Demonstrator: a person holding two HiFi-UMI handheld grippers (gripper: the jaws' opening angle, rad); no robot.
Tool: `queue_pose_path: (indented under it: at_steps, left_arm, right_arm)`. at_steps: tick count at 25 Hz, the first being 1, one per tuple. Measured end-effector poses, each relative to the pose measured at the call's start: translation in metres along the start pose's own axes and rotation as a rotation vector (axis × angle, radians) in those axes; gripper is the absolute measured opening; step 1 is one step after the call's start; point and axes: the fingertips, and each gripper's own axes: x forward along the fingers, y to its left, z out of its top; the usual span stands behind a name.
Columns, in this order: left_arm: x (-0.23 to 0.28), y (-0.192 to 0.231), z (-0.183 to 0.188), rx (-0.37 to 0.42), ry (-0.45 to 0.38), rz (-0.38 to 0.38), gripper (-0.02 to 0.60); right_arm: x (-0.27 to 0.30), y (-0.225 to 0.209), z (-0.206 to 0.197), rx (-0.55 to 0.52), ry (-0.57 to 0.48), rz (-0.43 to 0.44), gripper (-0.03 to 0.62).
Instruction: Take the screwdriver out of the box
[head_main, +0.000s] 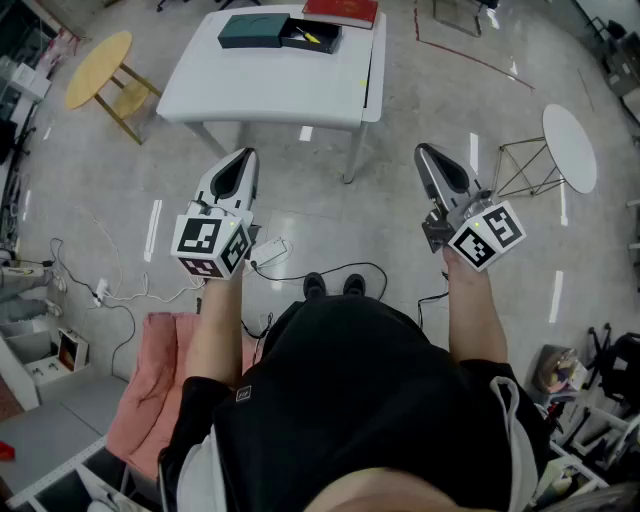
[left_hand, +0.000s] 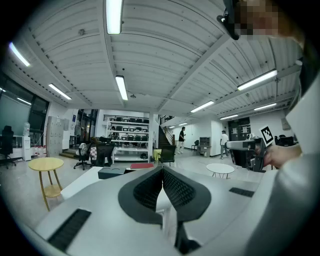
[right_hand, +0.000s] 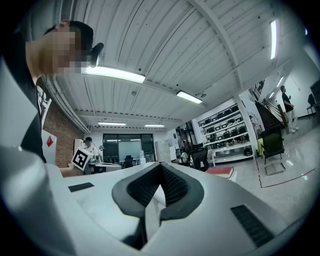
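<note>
I'm looking down on a glossy grey floor (head_main: 420, 90) in a big hall with a ribbed ceiling and strip lights. Shelving (left_hand: 126, 135) is standing at the back. A white worktop (head_main: 270, 85) is sitting well ahead of me, between a yellow round table (head_main: 98, 62) and a white one (head_main: 570, 145). It is carrying a dark box (head_main: 252, 30) and a red book (head_main: 341, 10).

The screwdriver (head_main: 312, 38) is lying in the box's open right half. It is showing only as a small yellow streak, running roughly left to right with a slight slant. I can't tell which end is the tip.

I'm holding the left hand-held gripper (head_main: 244, 157) and the right hand-held gripper (head_main: 424, 152) out over the floor. Both are pointing towards the worktop, jaws pressed together on nothing.
</note>
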Motion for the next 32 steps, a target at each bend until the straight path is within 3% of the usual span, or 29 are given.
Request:
queue_pose_path:
  at_steps: [23, 32]
  left_arm:
    - [0.002, -0.062, 0.012, 0.026, -0.006, 0.041, 0.017]
    - [0.012, -0.065, 0.001, 0.013, 0.000, 0.050, 0.017]
  right_arm:
    - [-0.061, -0.027, 0.013, 0.042, -0.024, 0.041, 0.029]
    - [-0.063, -0.040, 0.003, 0.066, -0.013, 0.045, 0.029]
